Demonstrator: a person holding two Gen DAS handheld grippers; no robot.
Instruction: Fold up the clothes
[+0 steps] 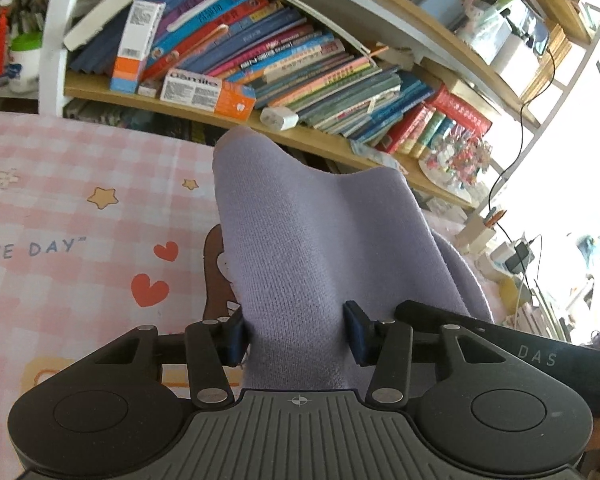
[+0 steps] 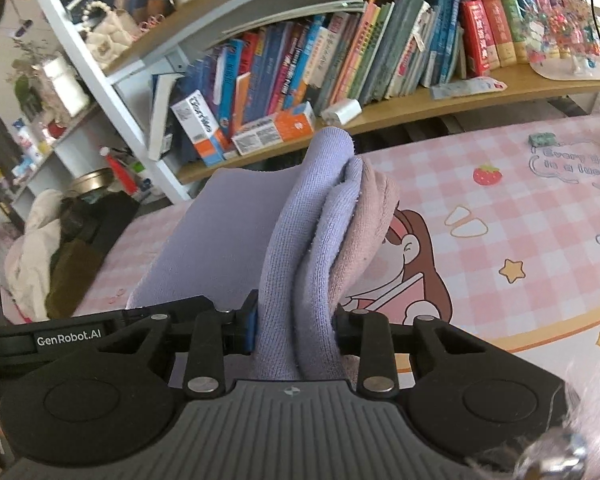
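Above the "NICE DAY" tablecloth [image 1: 60,208], each hand-held gripper, left [image 1: 296,338] and "GenRobot.AI" right [image 2: 294,330], clamps the lilac garment [image 1: 312,240].

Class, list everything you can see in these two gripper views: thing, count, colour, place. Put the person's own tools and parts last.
Garment: one, lilac knit, held up over the table by both grippers.
Tablecloth: one, pink check with cartoon prints, under the garment.
Books: many, mixed colours, leaning on the wooden shelf behind.
Toothpaste boxes: two, white and orange, front of shelf.
Handbag: one, cream quilted, upper shelf in the right view.
Left gripper: black, shut on garment.
Right gripper: black, shut on bunched garment.
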